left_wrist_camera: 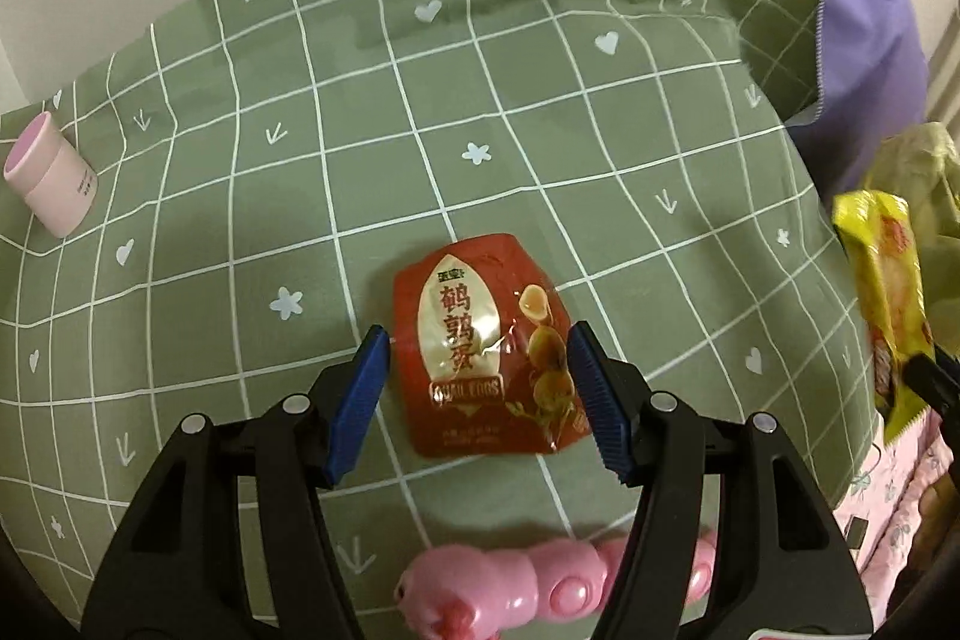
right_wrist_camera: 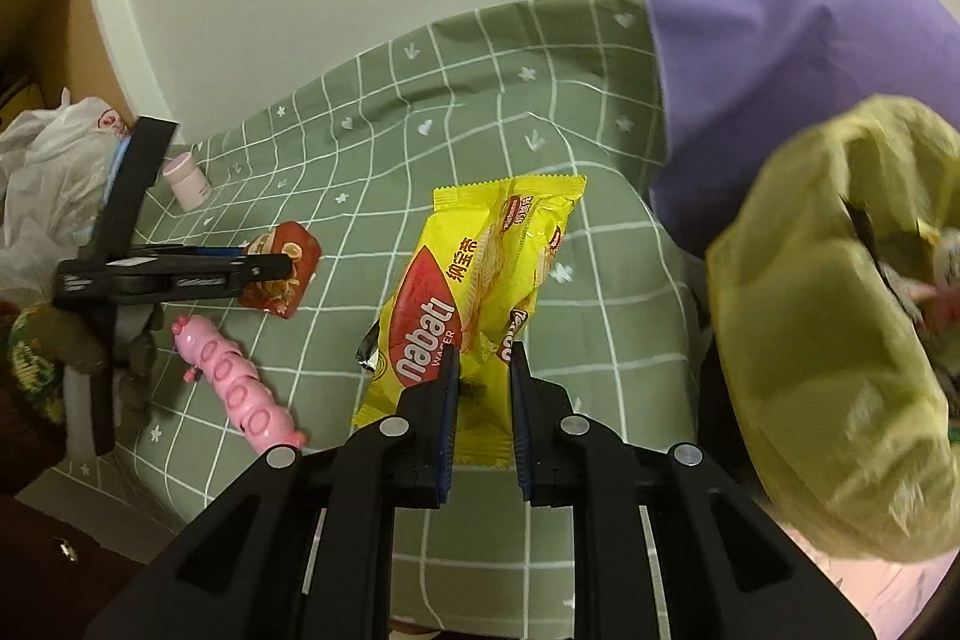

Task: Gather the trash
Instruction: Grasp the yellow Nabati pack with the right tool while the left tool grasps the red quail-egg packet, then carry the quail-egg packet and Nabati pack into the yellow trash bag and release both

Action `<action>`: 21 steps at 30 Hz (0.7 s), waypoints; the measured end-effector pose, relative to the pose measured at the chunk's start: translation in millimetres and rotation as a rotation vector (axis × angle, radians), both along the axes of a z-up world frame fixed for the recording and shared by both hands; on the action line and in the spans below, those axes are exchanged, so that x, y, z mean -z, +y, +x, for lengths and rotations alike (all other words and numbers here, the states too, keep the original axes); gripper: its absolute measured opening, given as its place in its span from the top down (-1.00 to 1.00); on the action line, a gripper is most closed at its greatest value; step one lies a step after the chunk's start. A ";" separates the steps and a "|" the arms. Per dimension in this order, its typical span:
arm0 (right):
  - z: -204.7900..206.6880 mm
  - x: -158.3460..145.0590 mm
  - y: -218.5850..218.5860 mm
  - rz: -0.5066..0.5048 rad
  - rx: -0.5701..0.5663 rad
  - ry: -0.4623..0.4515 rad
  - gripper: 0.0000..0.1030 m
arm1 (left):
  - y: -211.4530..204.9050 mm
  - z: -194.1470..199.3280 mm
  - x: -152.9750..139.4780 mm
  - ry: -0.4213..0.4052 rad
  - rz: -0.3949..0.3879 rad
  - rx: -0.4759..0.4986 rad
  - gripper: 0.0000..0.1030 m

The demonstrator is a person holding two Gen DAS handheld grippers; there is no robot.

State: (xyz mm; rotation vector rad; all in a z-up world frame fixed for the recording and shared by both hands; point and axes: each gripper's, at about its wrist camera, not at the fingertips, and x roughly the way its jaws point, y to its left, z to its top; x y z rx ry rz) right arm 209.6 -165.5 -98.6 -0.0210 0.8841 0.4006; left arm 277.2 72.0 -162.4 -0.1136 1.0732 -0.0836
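right gripper (right_wrist_camera: 485,349) clamped on yellow wafer packet (right_wrist_camera: 480,280) lifted above the green checked cloth (right_wrist_camera: 372,148), left gripper (left_wrist_camera: 477,340) open astride red snack pouch (left_wrist_camera: 486,346) near the cloth's front edge, yellow-green bag (right_wrist_camera: 828,340) beside its right edge

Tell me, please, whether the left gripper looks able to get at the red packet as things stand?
Probably yes. The left gripper hovers with its jaws open on either side of the red packet, which lies flat on the green cloth with nothing on top of it.
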 end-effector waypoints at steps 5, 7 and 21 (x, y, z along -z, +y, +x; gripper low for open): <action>-7.1 0.1 -7.0 0.004 0.013 0.003 0.68 | -11.1 -0.1 4.8 -0.005 -0.002 0.000 -0.07; -9.5 -2.3 -8.6 0.004 0.011 -0.005 0.68 | -12.3 -1.0 6.2 -0.015 0.002 -0.011 0.03; -9.6 -22.9 -7.9 -0.014 -0.007 -0.066 0.68 | 13.1 -31.3 -57.5 -0.191 -0.146 0.000 0.41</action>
